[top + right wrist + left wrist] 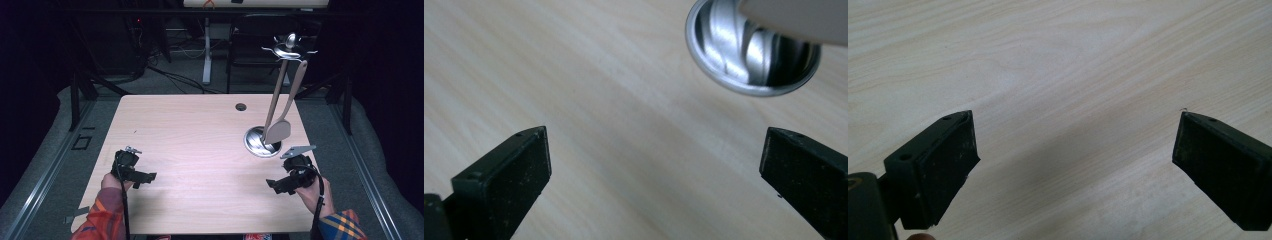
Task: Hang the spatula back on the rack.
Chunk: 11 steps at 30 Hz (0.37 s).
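A pale wooden table (200,150) takes up the middle of the high view, with dark floor and cables behind it along the top of the frame. At the right of the table stands a metal utensil stand: its round silver base (261,142) sits on the wood and its pole rises to a hook head (286,50) in the upper right of the frame. A beige spatula (281,125) hangs from that head, its blade low over the base. In the right gripper view the base (751,55) shows at the upper right with the spatula blade (789,17) blurred above it.

The right gripper (274,184) sits at the lower right of the high view, just below the base and apart from it; its jaws are spread wide with only bare wood between them. The left gripper (145,177) rests at the lower left, well apart from the stand, jaws likewise released and empty over bare table (1063,75). A small dark hole (241,106) marks the tabletop toward the far edge.
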{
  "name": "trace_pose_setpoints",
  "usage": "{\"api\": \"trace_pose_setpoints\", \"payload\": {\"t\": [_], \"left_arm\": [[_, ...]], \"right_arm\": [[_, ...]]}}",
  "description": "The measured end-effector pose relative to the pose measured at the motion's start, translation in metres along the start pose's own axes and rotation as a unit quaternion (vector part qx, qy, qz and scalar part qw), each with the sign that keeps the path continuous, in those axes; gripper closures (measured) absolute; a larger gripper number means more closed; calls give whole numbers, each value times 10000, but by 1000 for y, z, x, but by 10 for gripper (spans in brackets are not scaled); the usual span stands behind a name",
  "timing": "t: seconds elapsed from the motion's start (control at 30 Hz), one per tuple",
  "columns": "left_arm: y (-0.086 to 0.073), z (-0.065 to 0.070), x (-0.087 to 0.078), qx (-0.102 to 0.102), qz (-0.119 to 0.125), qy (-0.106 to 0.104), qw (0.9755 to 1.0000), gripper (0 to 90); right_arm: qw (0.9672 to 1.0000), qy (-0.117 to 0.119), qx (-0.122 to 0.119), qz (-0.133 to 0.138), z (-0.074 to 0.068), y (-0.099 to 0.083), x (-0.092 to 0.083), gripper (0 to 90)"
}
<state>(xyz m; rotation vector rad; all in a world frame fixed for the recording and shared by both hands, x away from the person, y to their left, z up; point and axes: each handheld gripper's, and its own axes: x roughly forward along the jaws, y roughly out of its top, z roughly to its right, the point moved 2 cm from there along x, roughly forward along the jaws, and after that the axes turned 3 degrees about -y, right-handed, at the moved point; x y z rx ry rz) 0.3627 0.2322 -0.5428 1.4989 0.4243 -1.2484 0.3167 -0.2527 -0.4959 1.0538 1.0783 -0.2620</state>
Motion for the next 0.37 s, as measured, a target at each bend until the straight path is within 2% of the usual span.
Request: {"api": "trace_pose_setpoints", "payload": {"t": [0.17, 0.23, 0.37], "left_arm": [[0, 0, 0, 21, 0, -3, 10000, 41], [1, 0, 0, 17, 1, -1, 10000, 41], [1, 1, 1, 8, -6, -3, 10000, 41]], "right_arm": [[9996, 4, -195, -227, -6, -9, 4, 0], [9994, 13, -142, -315, -6, -10, 6, 0], [9996, -49, -119, -249, -4, -10, 6, 0]]}}
